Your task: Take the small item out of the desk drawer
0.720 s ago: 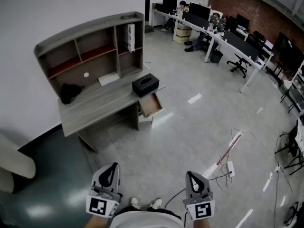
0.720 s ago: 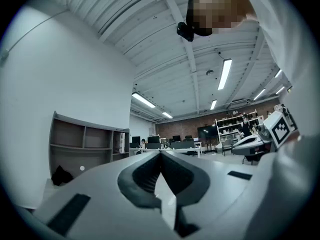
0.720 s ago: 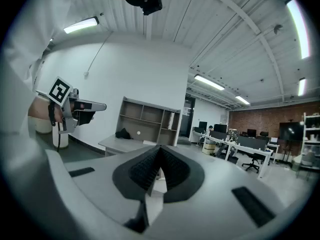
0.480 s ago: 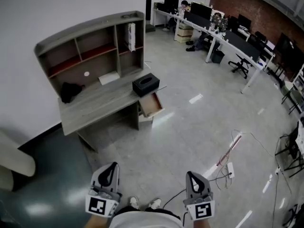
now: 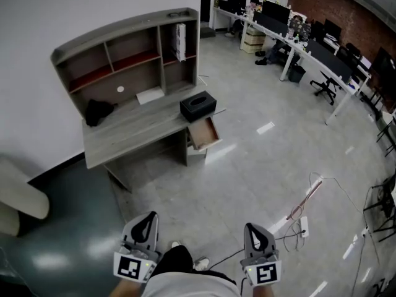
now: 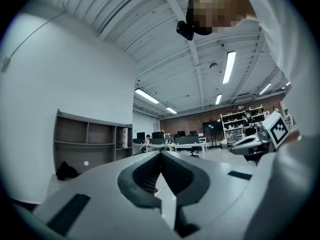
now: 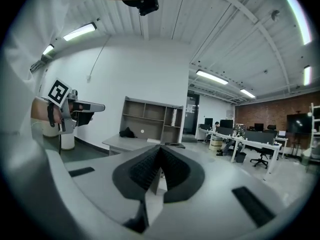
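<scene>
Person stands on the grey floor [image 5: 247, 166], well apart from the desk, both tools held low in front of the body. Left hand-held gripper [image 5: 146, 223]: jaws closed tip to tip, nothing between them. Right hand-held gripper [image 5: 253, 229]: same, jaws pressed together, empty. Desk with shelf unit [image 5: 124, 42] sits at 11 o'clock from the person, against the white wall. Drawer [image 5: 204, 133] is pulled out at the right end of the tabletop [image 5: 124, 135], roughly 12 o'clock. Small item: can't make it out, the drawer's inside is too small to tell. Black tissue box [image 5: 198, 107] sits on the tabletop just above the drawer. Dark bundle [image 5: 99, 111] at the left end, white sheet [image 5: 150, 95] between them. Power strip [image 5: 303, 218] with cables on the floor at 2 o'clock.
</scene>
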Demonstrator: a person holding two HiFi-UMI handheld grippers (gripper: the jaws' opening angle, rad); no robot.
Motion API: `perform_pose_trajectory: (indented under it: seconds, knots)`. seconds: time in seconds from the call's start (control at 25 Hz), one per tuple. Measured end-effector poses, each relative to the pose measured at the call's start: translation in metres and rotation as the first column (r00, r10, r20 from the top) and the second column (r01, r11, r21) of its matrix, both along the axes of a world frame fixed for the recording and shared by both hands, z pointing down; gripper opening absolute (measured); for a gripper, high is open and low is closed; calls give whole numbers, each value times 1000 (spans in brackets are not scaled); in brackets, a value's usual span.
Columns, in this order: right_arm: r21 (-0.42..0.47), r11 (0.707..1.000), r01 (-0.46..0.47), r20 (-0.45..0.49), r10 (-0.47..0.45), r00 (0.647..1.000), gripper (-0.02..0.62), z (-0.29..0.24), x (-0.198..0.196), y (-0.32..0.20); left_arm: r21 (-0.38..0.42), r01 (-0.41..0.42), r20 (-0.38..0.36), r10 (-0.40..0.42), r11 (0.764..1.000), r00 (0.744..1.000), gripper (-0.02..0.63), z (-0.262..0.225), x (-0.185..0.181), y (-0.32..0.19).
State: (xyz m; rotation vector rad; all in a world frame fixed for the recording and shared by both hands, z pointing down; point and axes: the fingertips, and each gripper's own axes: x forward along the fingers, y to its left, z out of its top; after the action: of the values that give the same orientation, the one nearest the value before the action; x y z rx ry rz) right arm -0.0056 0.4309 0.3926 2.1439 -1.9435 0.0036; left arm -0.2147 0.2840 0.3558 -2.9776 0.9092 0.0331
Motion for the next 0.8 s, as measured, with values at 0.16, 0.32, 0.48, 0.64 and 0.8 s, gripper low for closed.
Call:
perform_pose_trajectory:
  seconds: [0.16, 0.32, 0.48, 0.64, 0.8]
  knots:
    - [-47, 999, 22, -4, -22, 1000, 23, 15, 16, -20, -20, 8, 21, -8, 1000, 1000, 17, 12, 16, -22]
    - [-72, 997, 22, -12, -23, 1000, 23, 24, 45, -67, -48, -1, 18, 1, 999, 1000, 17, 33, 53, -70]
    - [-116, 993, 11, -38, -15, 999, 23, 29, 79, -128, -75, -34, -5, 34, 997, 999, 17, 47, 97, -135]
    - [-148, 989, 4, -81, -16, 997, 23, 18, 113, -201, -104, -54, -32, 51, 993, 998, 17, 49, 135, -208]
    - [-150, 989, -15, -109, -1, 994, 23, 10, 136, -253, -129, -90, -41, 85, 988, 996, 17, 53, 165, -262]
